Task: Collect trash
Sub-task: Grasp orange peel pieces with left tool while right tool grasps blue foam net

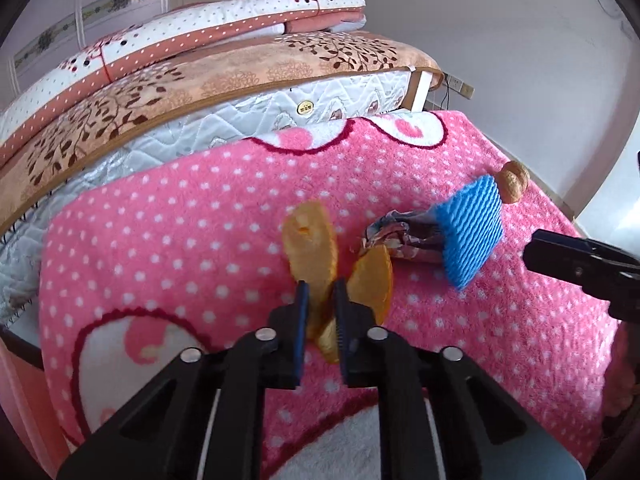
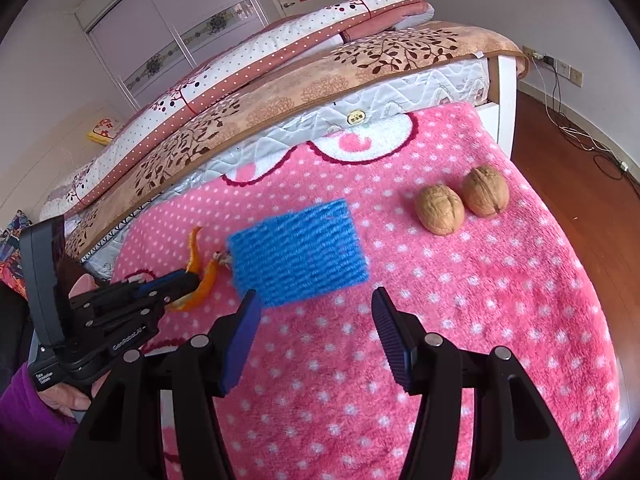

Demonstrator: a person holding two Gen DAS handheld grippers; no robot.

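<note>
An orange peel [image 1: 316, 240] is pinched between the fingers of my left gripper [image 1: 322, 296], which is shut on it just above the pink dotted blanket [image 1: 160, 248]. The peel [image 2: 194, 268] and left gripper [image 2: 176, 280] also show at the left of the right wrist view. A blue foam net sleeve [image 2: 298, 252] lies just ahead of my right gripper [image 2: 316, 300], which is open and empty. A crumpled wrapper [image 1: 404, 236] lies between peel and sleeve [image 1: 470, 232]. Two walnuts [image 2: 440, 208] [image 2: 486, 191] sit to the far right.
The blanket [image 2: 460, 320] covers a low surface against a bed with a quilted mattress [image 2: 360, 100] and stacked bedding [image 1: 200, 64]. Wooden floor [image 2: 580, 184] with cables lies right of the blanket's edge. A wardrobe [image 2: 168, 36] stands behind.
</note>
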